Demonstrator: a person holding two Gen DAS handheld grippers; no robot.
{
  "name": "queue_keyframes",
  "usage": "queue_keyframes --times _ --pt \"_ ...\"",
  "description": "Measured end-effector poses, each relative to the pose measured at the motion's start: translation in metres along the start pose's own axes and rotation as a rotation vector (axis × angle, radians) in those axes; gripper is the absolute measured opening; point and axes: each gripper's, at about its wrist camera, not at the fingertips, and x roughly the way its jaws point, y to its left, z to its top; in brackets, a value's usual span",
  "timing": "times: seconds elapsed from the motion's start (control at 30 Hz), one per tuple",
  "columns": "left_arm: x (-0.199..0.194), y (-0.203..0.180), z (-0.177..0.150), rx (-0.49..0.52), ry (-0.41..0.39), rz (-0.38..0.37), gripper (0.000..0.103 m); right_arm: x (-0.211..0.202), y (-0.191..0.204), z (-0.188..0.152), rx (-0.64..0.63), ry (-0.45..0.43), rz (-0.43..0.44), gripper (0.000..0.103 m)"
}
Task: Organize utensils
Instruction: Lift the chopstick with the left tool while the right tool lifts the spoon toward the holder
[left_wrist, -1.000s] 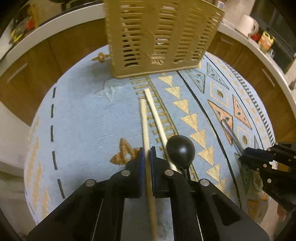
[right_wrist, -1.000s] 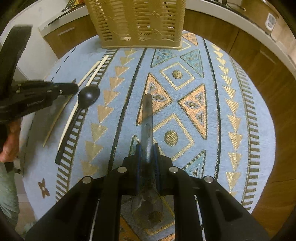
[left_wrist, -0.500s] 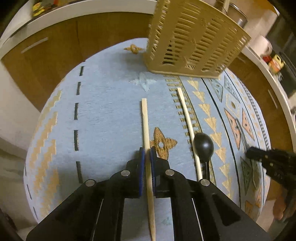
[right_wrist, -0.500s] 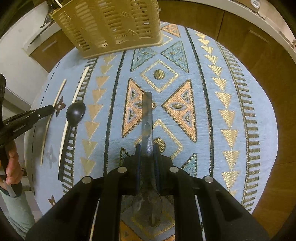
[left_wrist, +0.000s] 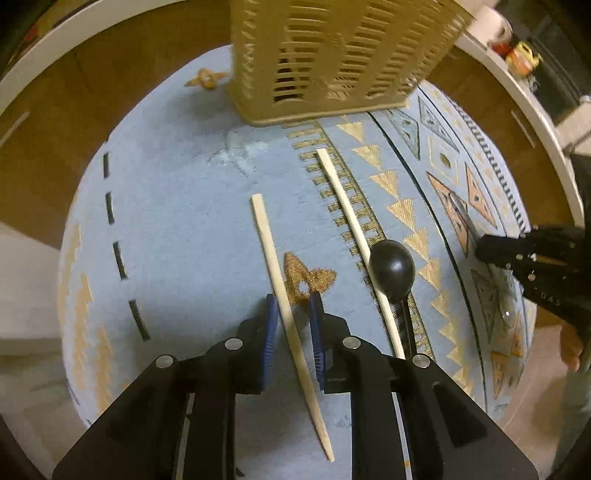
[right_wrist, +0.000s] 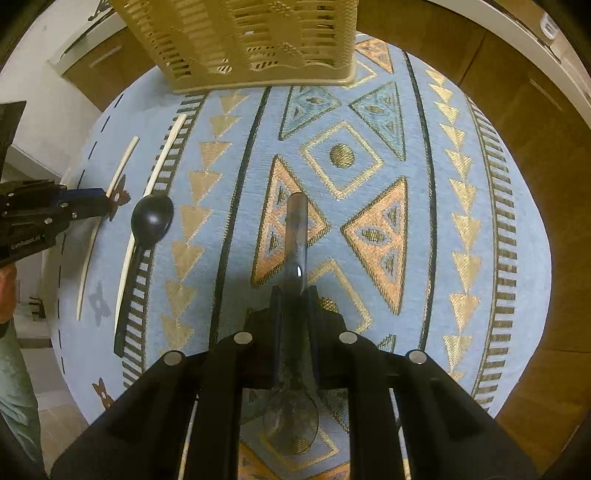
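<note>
In the left wrist view, the left gripper (left_wrist: 291, 325) is opening its jaws; the pale chopstick (left_wrist: 284, 302) lies between them on the cloth, no more pinched. Its long axis runs from the lower centre up toward the slatted basket (left_wrist: 332, 59) at the top of the frame. The right gripper (right_wrist: 294, 295) is clenched on the clear spoon (right_wrist: 295, 236), handle pointing up-frame toward the same basket.

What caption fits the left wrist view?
Left gripper opening around a chopstick on the patterned cloth, slotted basket ahead.
</note>
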Motion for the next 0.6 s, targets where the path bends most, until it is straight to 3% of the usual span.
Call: queue_keyframes --times 0.03,0.13,0.43,0.53,0.6 --pt "0.000 -0.003 0.001 0.013 0.000 0.039 0.004 0.002 0.002 0.003 -0.006 -0.001 -0.002 0.011" --pt "-0.001 -0.007 -0.001 0.011 -0.033 0.030 0.003 -0.002 0.005 0.002 -0.023 -0.031 0.007 0.010" --pt "-0.051 -0.012 -0.005 -0.046 -0.302 -0.072 0.000 -0.051 0.013 -0.003 -0.051 -0.250 0.077 0.010" --pt "-0.057 -0.009 -0.001 -0.058 -0.294 -0.085 0.000 -0.063 0.009 -0.004 -0.057 -0.291 0.086 0.010" --pt "-0.047 -0.003 0.002 -0.061 -0.226 -0.113 0.001 -0.064 0.003 -0.002 -0.049 -0.293 0.106 0.010"
